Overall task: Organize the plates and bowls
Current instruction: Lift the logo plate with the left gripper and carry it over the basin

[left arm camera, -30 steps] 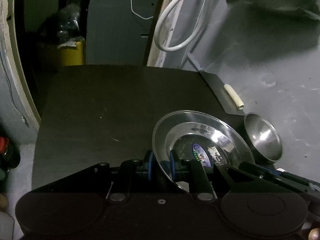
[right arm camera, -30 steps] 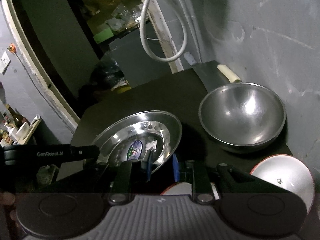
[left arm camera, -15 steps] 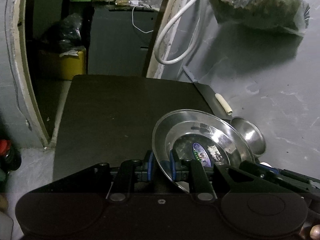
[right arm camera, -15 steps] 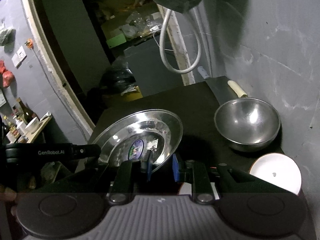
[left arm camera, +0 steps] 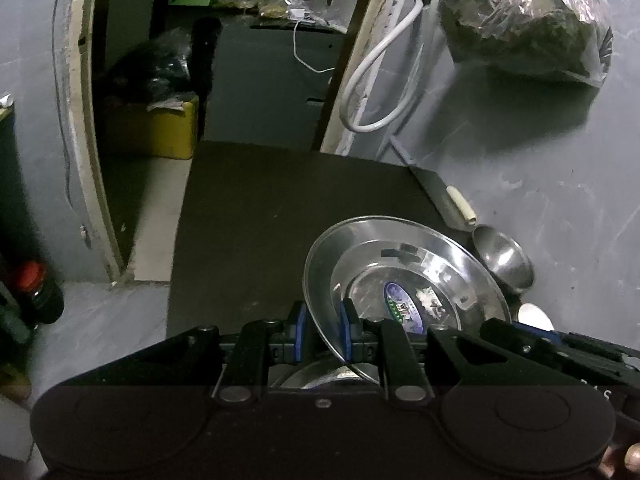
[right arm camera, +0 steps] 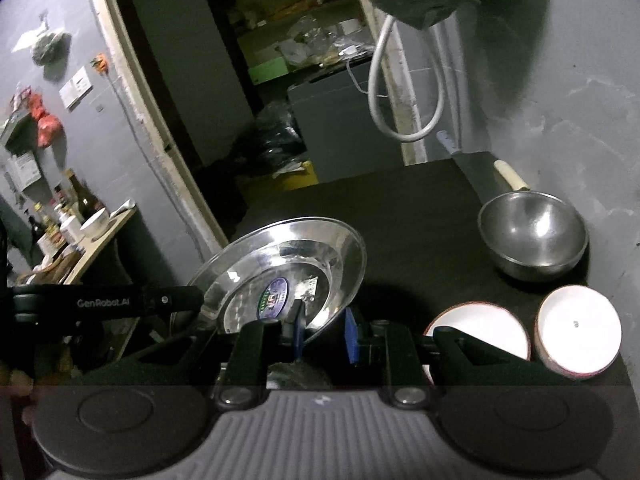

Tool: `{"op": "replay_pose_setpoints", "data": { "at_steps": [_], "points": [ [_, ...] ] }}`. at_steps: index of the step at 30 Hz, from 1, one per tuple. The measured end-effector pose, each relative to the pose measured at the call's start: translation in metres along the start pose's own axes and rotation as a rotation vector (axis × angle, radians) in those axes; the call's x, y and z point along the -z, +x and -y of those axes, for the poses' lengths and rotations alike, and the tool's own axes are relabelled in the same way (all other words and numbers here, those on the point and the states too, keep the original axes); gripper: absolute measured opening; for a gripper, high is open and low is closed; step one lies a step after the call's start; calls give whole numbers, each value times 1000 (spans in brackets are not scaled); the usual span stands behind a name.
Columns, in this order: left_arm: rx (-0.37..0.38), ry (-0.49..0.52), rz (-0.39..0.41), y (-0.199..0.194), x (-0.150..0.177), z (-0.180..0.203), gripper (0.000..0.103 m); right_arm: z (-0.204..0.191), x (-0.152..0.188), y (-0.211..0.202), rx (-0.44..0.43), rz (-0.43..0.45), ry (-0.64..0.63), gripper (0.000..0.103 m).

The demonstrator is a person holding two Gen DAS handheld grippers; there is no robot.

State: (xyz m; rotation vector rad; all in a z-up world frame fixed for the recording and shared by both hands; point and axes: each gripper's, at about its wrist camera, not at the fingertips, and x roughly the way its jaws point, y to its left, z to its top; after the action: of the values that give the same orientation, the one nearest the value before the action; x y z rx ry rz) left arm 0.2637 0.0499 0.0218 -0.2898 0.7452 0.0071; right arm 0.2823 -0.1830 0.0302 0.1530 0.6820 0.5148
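Steel plate (left arm camera: 404,280) | rim pinched by left claw (left arm camera: 323,332) and right claw (right arm camera: 323,334) | dark table (left arm camera: 280,208) bare beyond

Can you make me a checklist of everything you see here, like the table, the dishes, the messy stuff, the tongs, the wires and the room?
Surface: dark table.
Job's things: steel plate lifted off the table; steel bowl; two white bowls side by side.
Clutter: cleaver by the wall.
Tongs: left tongs and right tongs both shut on the plate's rim.
Cables: white hose looped on the wall.
Surroundings: grey wall, hanging bag, doorway, bottle shelf.
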Motion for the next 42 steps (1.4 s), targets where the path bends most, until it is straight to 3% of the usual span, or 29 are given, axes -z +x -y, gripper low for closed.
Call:
{"op": "replay_pose_setpoints", "data": {
  "at_steps": [19,42],
  "points": [
    [-72,32,-60,-21,44,-11,20,-18,36,-10,-53,-93,-36,24],
    [-112,128,-154,-18,78,-1,20,-13,64,-9,-46,-186,-14,24]
  ]
}}
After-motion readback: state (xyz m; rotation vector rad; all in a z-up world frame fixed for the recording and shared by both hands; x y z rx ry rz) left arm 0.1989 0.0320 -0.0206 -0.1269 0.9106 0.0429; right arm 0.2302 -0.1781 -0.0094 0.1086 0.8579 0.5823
